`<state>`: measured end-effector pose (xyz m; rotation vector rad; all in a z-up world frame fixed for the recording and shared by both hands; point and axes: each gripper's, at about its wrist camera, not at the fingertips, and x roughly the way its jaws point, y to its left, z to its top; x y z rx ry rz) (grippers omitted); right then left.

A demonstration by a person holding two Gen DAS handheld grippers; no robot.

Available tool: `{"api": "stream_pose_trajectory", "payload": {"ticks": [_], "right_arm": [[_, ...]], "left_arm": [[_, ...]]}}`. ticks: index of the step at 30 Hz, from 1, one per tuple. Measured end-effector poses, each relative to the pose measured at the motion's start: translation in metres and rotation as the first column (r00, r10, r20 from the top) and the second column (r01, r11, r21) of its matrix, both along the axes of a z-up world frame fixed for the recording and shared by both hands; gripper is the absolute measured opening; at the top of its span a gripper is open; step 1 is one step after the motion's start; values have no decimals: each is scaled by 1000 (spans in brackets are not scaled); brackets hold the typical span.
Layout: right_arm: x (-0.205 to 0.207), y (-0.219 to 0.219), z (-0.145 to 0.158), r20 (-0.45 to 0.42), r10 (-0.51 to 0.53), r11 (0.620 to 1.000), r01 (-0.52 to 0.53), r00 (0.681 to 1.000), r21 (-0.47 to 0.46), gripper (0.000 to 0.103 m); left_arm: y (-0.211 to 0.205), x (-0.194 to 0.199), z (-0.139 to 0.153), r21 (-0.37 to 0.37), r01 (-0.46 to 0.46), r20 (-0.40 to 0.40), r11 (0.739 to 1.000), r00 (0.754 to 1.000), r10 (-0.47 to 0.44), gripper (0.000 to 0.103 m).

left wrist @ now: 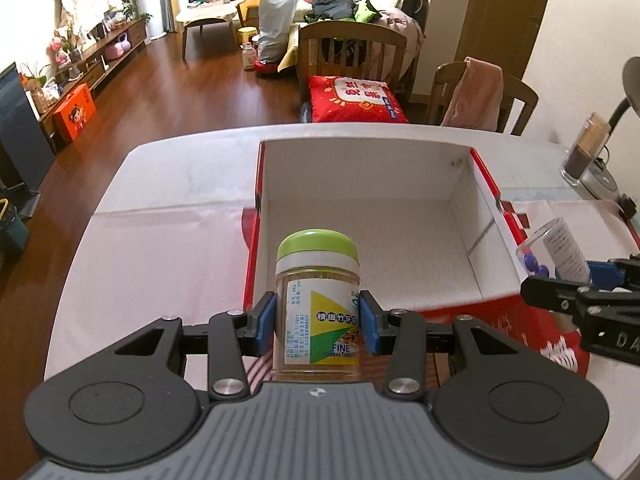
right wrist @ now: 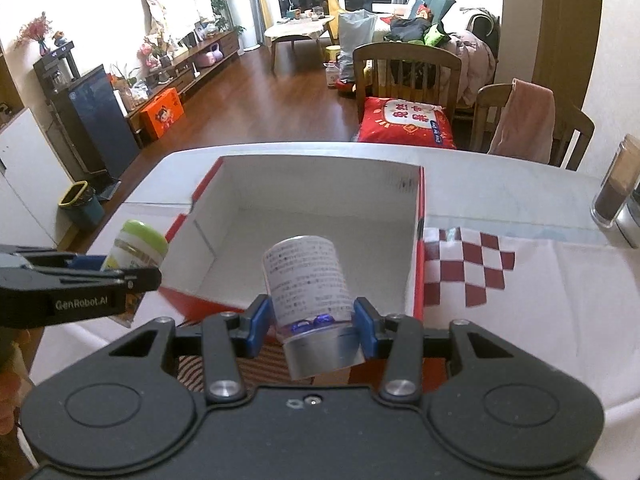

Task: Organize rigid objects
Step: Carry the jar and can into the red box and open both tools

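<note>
toothpick jar [left wrist: 318, 304]: you hold it upright in your left gripper [left wrist: 318, 316]; both blue pads press on its label, under the green lid. Its long axis stands almost vertical, across the line of the jaws.

clear container [right wrist: 310, 300]: you hold it in your right gripper [right wrist: 312, 324], the jaws clamped on its lower part, near the silver cap and the blue beads. Its long axis tilts away from you, with the far end leaning toward the box.

box [left wrist: 486, 196]: the open red box with white inside lies directly ahead of both pairs of jaws and lower than them. It looks empty. Its near wall is just beyond the toothpick jar and just beyond the clear container.

which hand is nearer: I judge them about equal. From the left jaws the box opens ahead and a little to the right; from the right jaws it opens ahead and a little to the left.

coming move: I think you must carry each thing forward over the near wall, then lower it.

risk: the tilted container may roll when you release it.

table [right wrist: 540, 280]: it carries the box.
</note>
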<state>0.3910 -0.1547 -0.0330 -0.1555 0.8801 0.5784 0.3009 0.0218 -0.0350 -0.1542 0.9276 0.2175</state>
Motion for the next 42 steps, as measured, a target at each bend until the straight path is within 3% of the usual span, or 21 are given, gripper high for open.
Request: {"api": "stream_pose_trajectory", "payload": {"ticks": [11,25,35,42], "right_arm": [[56,31,-41,-39,31,996,-34,999,-76,44],[92,73,-97,-142,138,970,-163,980,-180,44],[100,84,-114,-238,139,947,-199,961,-251,44],[99,86,-119,-304,118,943,-203,945,-264,45]], "left_arm": [[4,70,-19,-11,-4,-60,1000,998,3,42],[15,142,-86,-22,-7,-194,1000,981,3,42],[14,164,-116,-41,15,-284,999,959,-26,42],[15,172,-121,-53,27,-307,998,951,-42,42]]}}
